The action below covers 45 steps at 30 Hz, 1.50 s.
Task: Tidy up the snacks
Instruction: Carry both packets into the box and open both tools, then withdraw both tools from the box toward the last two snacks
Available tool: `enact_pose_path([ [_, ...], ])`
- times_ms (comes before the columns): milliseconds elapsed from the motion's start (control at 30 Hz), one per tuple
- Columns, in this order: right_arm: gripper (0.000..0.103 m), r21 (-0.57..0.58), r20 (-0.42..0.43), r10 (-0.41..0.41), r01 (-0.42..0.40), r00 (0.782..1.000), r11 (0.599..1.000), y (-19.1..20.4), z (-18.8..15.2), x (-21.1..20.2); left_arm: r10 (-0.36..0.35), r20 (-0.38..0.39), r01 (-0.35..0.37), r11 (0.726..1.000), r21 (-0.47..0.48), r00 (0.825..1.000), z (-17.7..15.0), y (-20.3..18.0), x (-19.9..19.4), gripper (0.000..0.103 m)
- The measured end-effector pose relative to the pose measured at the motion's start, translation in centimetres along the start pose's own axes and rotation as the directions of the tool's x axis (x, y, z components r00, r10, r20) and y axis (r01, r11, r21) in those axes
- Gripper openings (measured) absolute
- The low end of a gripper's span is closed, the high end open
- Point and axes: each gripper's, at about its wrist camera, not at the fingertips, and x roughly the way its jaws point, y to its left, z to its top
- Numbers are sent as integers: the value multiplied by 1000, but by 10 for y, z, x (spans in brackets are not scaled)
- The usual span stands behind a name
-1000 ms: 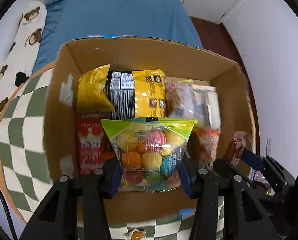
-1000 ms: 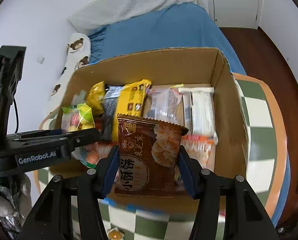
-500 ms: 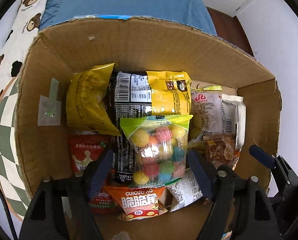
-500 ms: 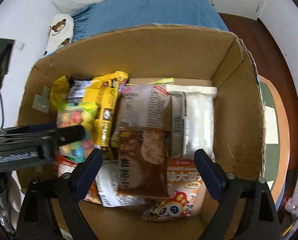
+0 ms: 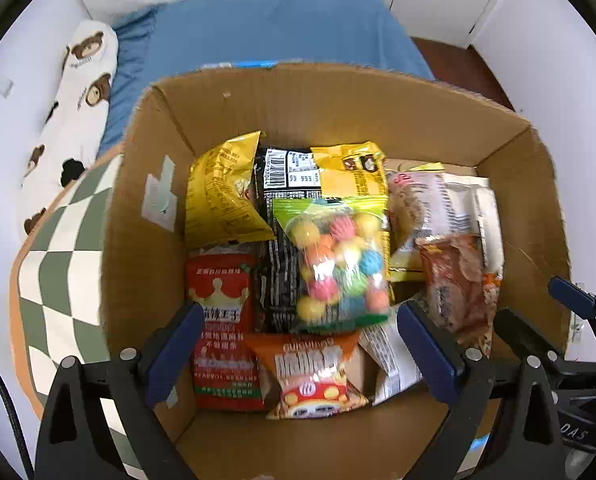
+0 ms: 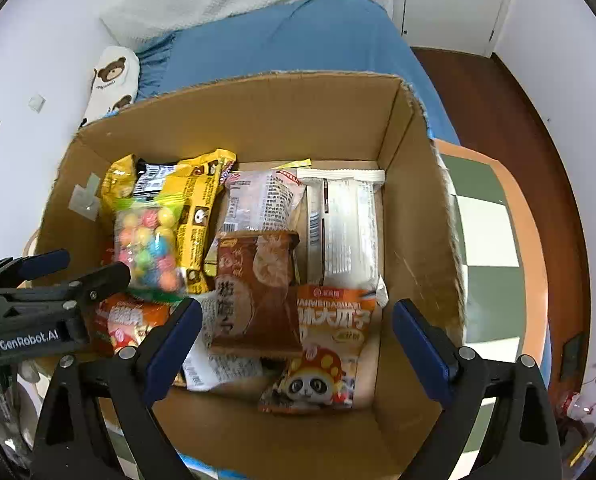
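Both my left tool (image 5: 298, 344) and right tool (image 6: 293, 344) gape apart, empty, over the cardboard box (image 6: 265, 120). Inside it lie crinkly snack packets; the clear candy bag (image 5: 334, 264) rests on them.

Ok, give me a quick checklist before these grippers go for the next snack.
1. Left hand-held gripper open and empty: ok.
2. Right hand-held gripper open and empty: ok.
3. Gumball bag lying in the cardboard box, free of the fingers: ok.
4. Brown biscuit pack lying in the box: ok.
5. Grippers apart from each other: ok.
6. Next snack within sight: cannot tell; none shows outside the box.
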Motion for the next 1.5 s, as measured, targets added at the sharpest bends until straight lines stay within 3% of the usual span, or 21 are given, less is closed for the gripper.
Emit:
enact_pose_path([
  [167,98,6,55,-9,8,998,1000,0,-16,-25,4,96,-3,1000,-9,995,-19,-4,-37,99],
  [433,98,-11,160,-22,24,987,1000,9,-46,-76,21,225,-16,1000,-24,974,-43,-11,-91,99],
  [833,98,-30,330,-24,36,944,999,22,-102,-166,30,402,-22,999,-24,915,-98,-19,-171,99],
  [1033,98,-27,378,-15,27,926,999,24,-130,-196,29,451,-26,1000,-14,892,-127,-27,-195,99],
  [1333,98,-12,391,26,-23,920,1000,14,-159,-208,35,464,-18,999,-41,885,-150,-30,-200,99],
  [1433,98,34,346,57,-74,937,997,-4,-163,-192,68,436,-40,997,-73,898,-154,-28,-186,99],
  [1500,94,88,299,78,-109,951,990,-24,-167,-172,85,394,-46,993,-106,915,-158,-24,-169,99],
])
